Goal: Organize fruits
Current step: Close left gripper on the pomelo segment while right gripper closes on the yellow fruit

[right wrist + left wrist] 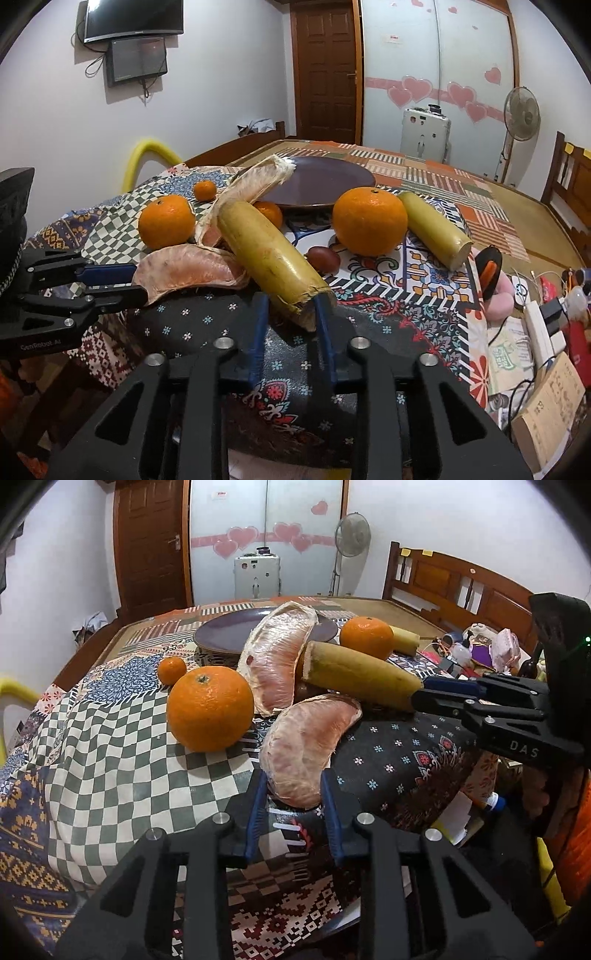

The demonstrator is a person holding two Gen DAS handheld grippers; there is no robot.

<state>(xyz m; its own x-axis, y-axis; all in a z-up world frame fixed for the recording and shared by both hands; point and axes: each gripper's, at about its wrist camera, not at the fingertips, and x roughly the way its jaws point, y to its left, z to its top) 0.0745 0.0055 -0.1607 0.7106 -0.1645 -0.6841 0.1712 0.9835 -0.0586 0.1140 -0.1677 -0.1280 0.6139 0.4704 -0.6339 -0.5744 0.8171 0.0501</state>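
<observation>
My left gripper [294, 788] is shut on the near end of a pink pomelo segment [304, 744], also in the right wrist view [188, 269]. My right gripper [290, 306] is shut on the cut end of a yellow cane-like piece [266, 254]; it reaches in from the right in the left wrist view [417, 698]. A second pomelo segment [277, 657] leans upright behind. Oranges [209, 708] [366, 637], a small mandarin [171, 670] and another yellow piece [436, 227] lie around. A dark purple plate [229, 631] [325, 181] sits behind the fruit.
A patterned cloth [110, 746] covers the table. A small dark fruit [324, 258] lies by the cane piece. Clutter of cables, books and packets [535, 332] sits at the right edge. A yellow chair back [147, 155] stands at the left.
</observation>
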